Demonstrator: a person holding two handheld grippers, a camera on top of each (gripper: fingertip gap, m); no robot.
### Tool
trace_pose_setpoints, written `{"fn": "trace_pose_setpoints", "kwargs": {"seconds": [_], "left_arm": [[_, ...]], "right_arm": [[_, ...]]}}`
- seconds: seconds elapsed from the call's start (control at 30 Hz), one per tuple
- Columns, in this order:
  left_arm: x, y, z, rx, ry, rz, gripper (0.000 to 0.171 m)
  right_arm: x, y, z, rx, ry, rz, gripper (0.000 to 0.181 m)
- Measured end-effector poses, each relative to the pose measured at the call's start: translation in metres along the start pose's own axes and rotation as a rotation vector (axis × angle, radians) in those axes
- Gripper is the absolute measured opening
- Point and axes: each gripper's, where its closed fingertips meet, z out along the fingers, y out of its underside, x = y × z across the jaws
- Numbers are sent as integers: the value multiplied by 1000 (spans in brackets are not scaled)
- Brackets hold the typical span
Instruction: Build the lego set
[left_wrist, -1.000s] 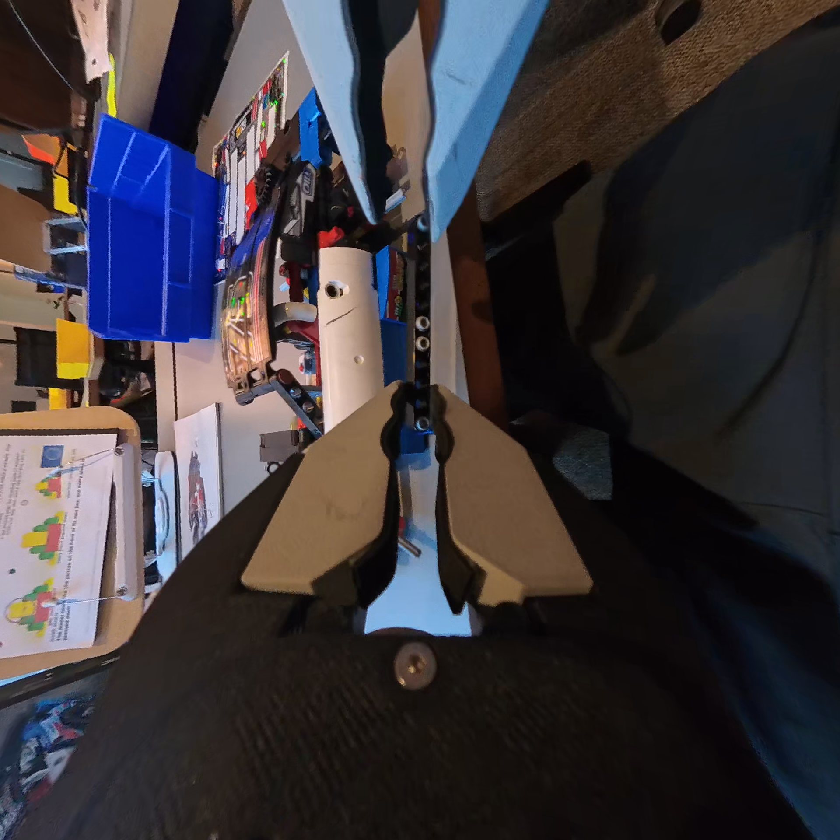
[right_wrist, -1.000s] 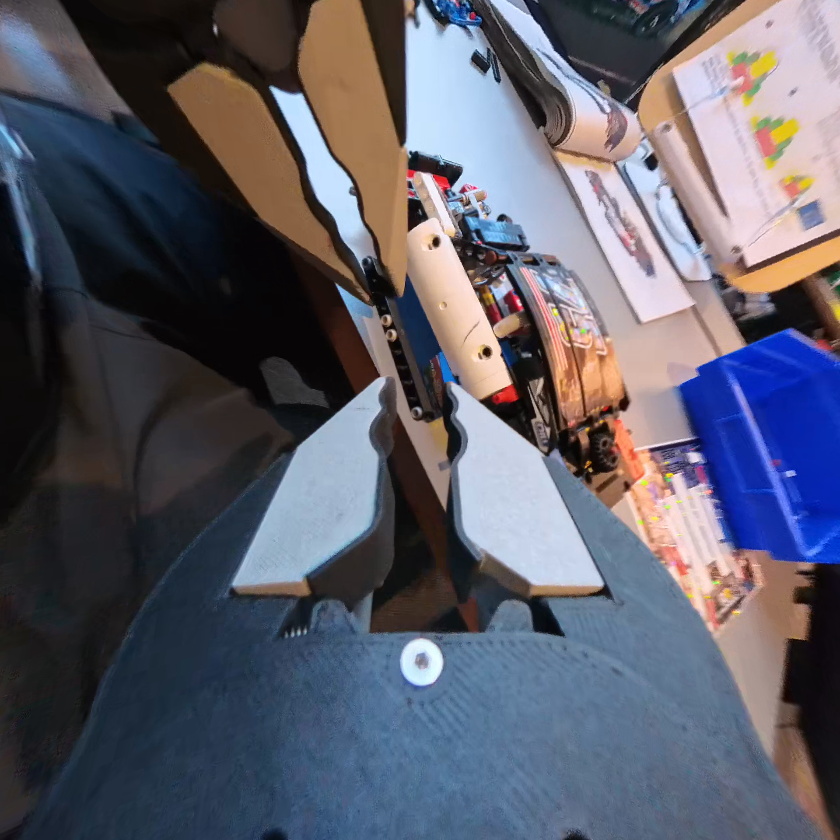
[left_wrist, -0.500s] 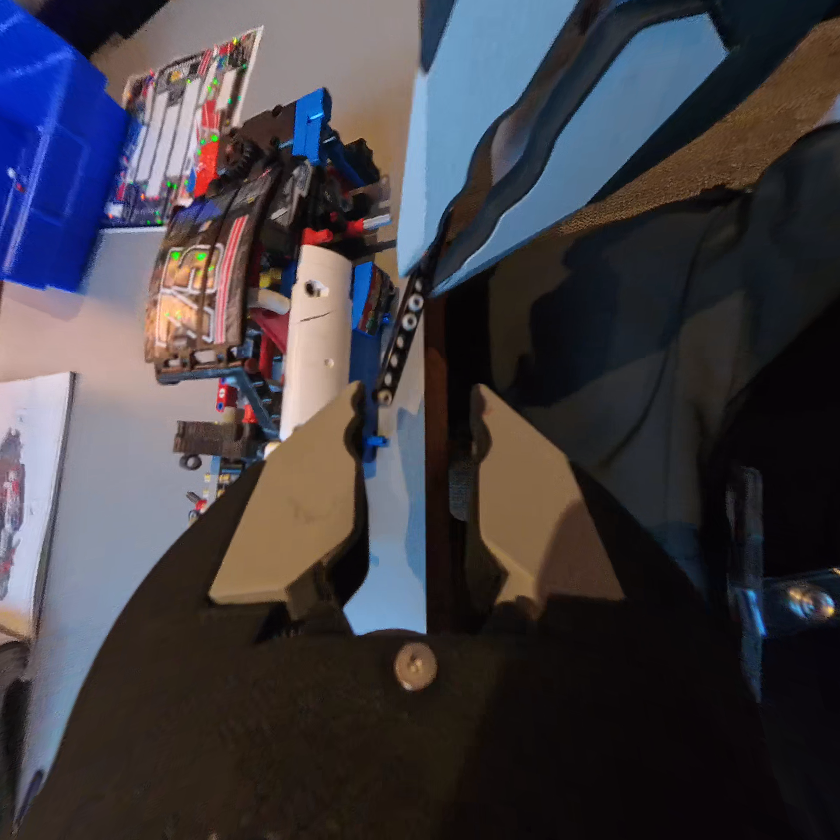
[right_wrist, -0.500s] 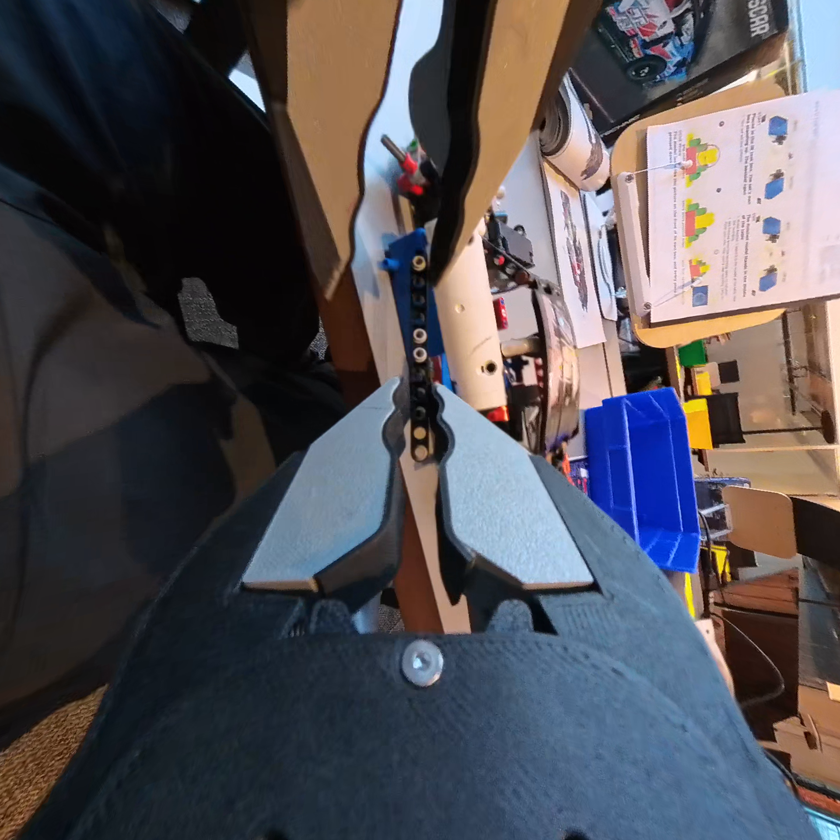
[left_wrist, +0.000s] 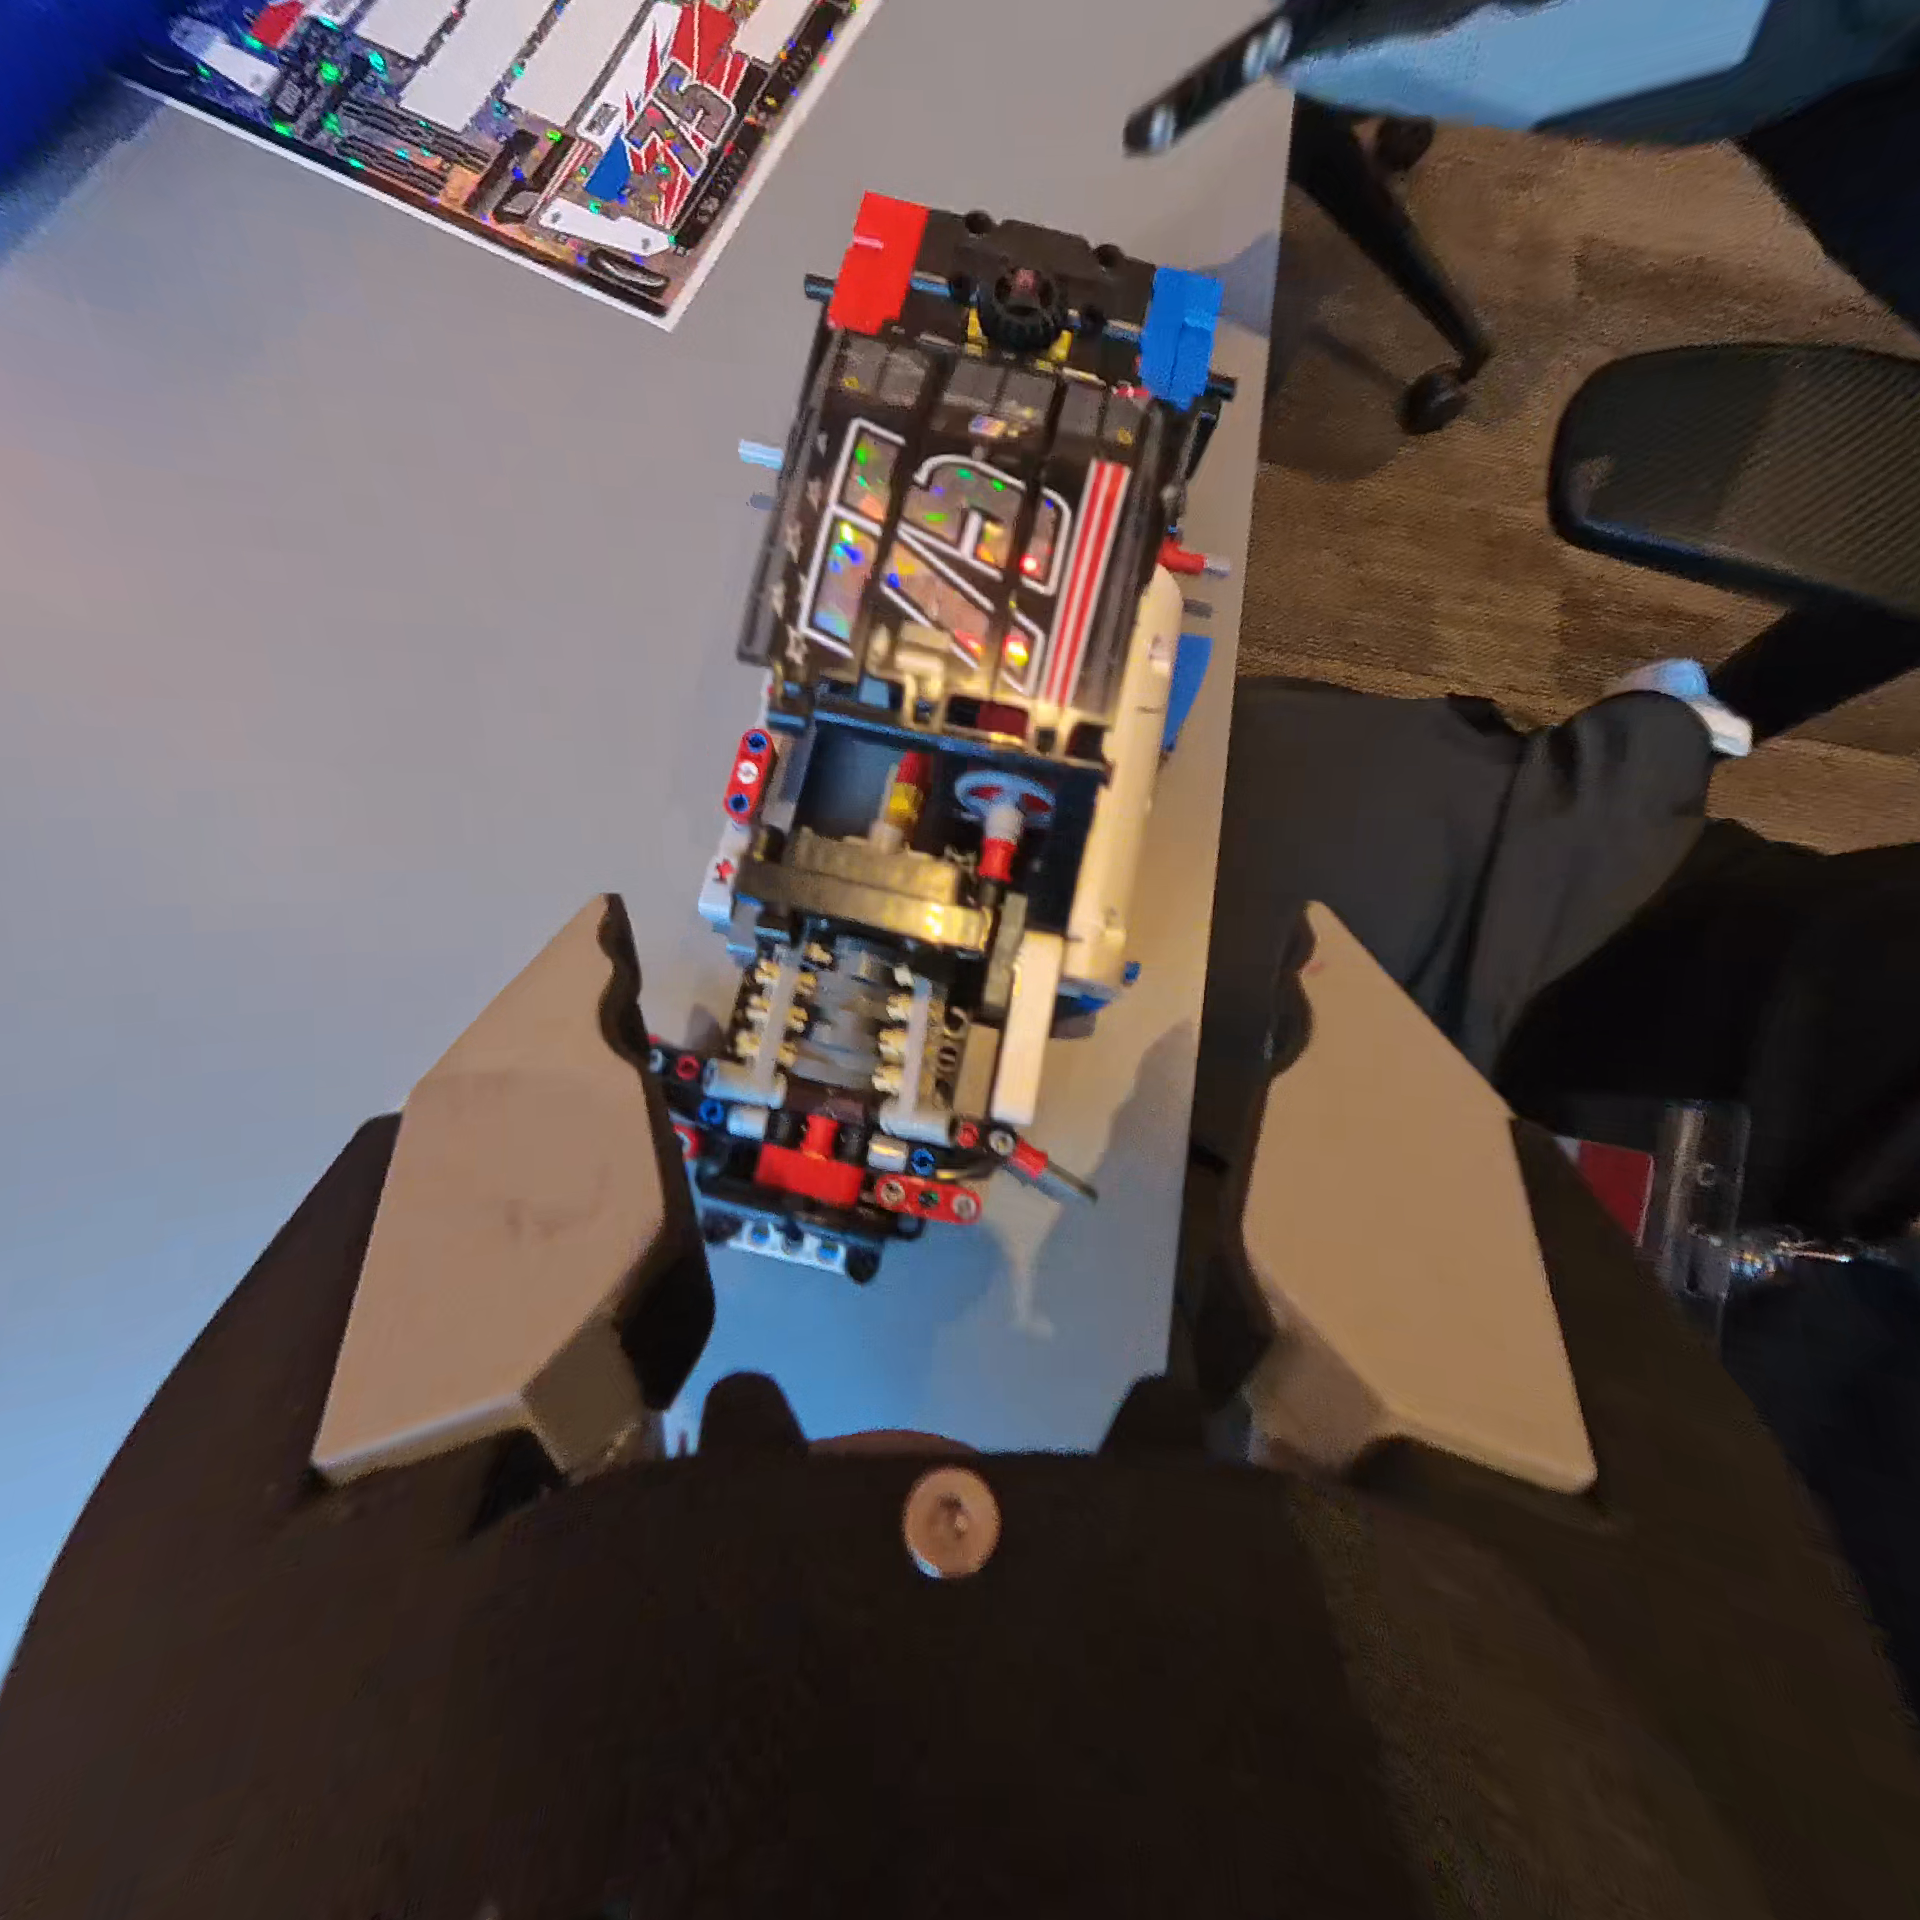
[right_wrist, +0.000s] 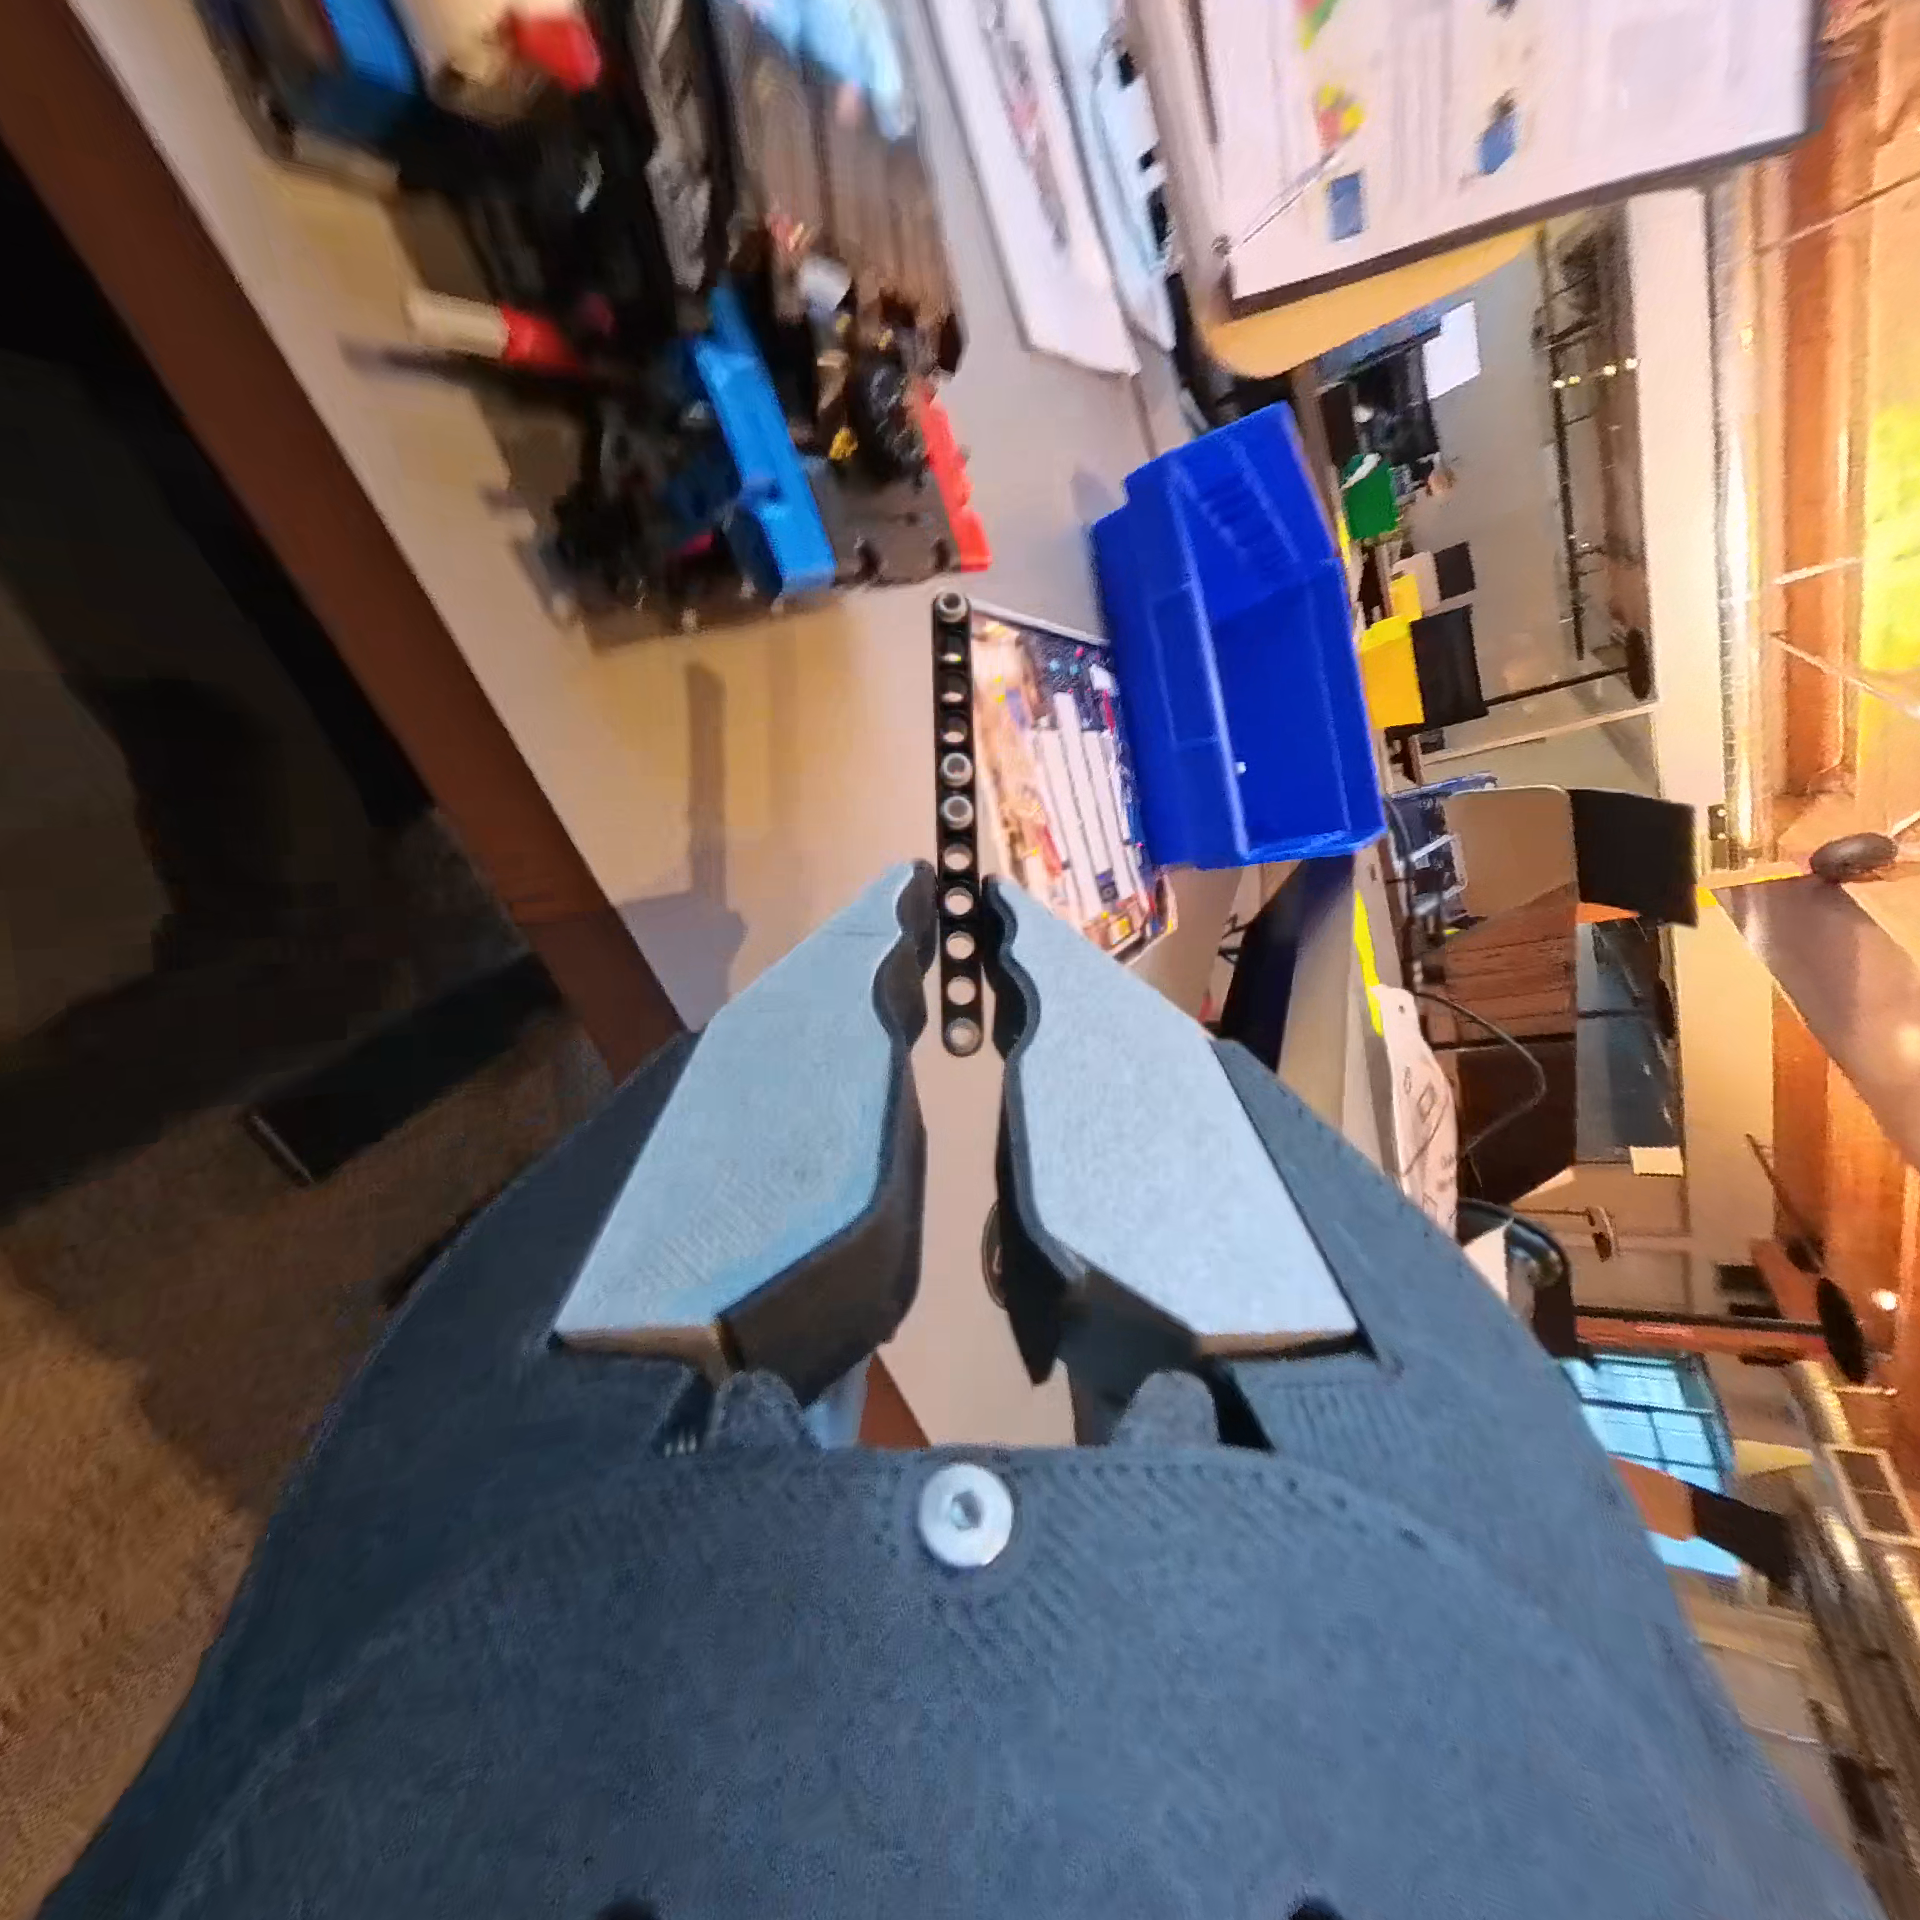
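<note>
A partly built lego car (left_wrist: 956, 727), black with red, white and blue parts, lies on the grey table (left_wrist: 364, 675) near its right edge. My left gripper (left_wrist: 956, 935) is open and empty, its jaws wide apart above the car's near end. My right gripper (right_wrist: 954, 904) is shut on a long black lego beam with holes (right_wrist: 954, 790), which sticks out forward past the fingertips. That beam's tip (left_wrist: 1205, 94) shows at the top of the left wrist view. The car (right_wrist: 727, 343) shows blurred in the right wrist view.
A sticker sheet (left_wrist: 520, 114) lies on the table beyond the car. A blue bin (right_wrist: 1236, 665) stands past the sheet. An office chair (left_wrist: 1745, 468) and a person's dark trouser leg (left_wrist: 1507, 852) are to the right of the table edge. Printed sheets on a board (right_wrist: 1455, 114) lie farther back. There is about 25 cm between the tips of the two grippers.
My left gripper let go of the black beam, opened wide and swung over the car. My right gripper closed on the beam and carried it away from the car.
</note>
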Motion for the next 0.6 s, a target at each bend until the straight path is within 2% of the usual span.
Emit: {"fn": "trace_pose_setpoints", "kwargs": {"seconds": [0.17, 0.3, 0.37, 0.4, 0.43, 0.5, 0.6], "left_arm": [[-4, -7, 27, -159, 30, 84, 132], [-7, 6, 50, -325, 1, 138, 144], [-9, 18, 56, -409, -10, 165, 136], [-9, 25, 57, -451, -11, 182, 120], [-7, 31, 58, -485, 11, 186, 113], [-8, 32, 59, -492, 18, 175, 114], [-10, 32, 59, -488, 26, 167, 113]], "right_arm": [[-12, 12, 26, -57, -74, -153, 7], [-18, 23, 42, -82, -139, -263, 8], [-24, 36, 48, -108, -159, -353, 6], [-22, 39, 51, -108, -139, -384, 6], [-20, 42, 53, -115, -121, -409, 6], [-16, 47, 53, -138, -126, -429, 7], [-10, 47, 49, -128, -124, -381, 23]]}}
